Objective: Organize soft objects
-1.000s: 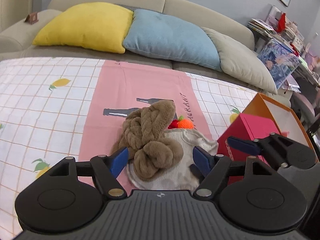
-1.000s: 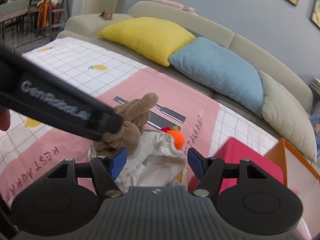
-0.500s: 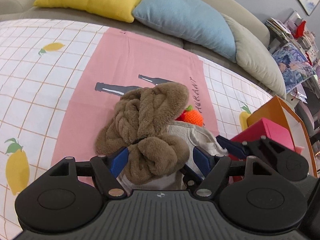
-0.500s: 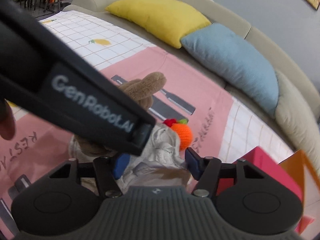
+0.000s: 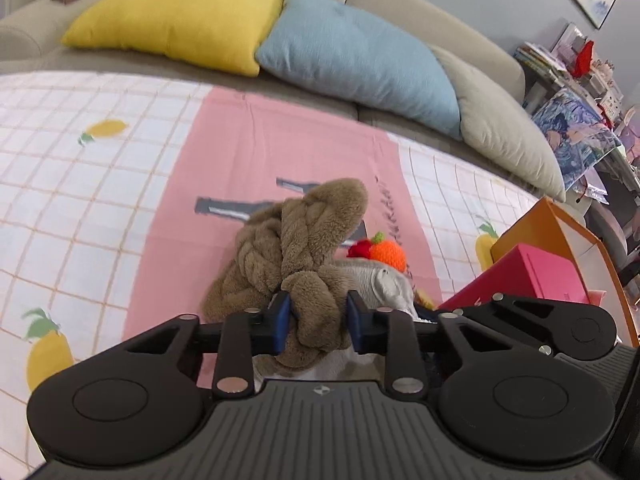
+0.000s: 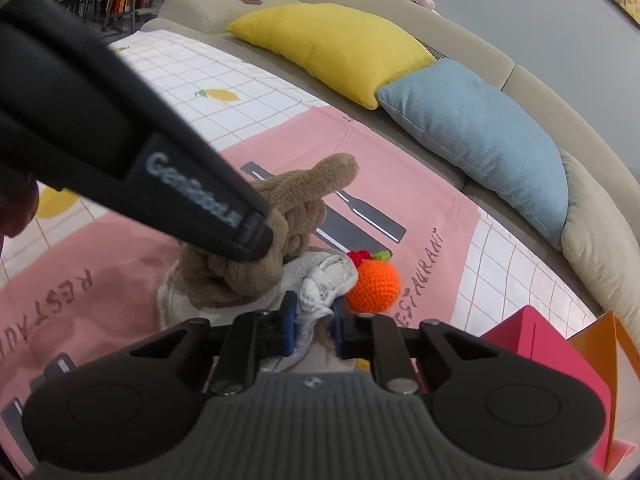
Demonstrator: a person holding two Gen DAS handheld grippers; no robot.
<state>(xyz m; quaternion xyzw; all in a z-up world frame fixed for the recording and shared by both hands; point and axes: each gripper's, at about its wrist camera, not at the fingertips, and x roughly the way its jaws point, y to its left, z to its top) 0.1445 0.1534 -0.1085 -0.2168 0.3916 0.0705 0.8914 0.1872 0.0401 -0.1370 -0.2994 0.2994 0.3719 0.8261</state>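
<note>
Two soft things sit at the middle of the pink printed cloth [image 5: 280,152] — a brown braided plush piece [image 5: 296,248] lying on top of a crumpled grey-white fabric item [image 6: 324,280]. The left gripper [image 5: 318,318] is clenched on the near lobe of the plush, blue pads pressing both sides; the right gripper [image 6: 314,318] pinches a fold of the grey-white fabric. An orange crocheted ball with red and green trim [image 6: 372,286] touches the fabric at 2 o'clock. At 3 o'clock lies a pink box [image 5: 536,276] inside an orange carton [image 5: 560,220]. At 12 o'clock — yellow [image 5: 180,12], blue [image 5: 360,52] and beige [image 5: 504,132] cushions line the sofa.
</note>
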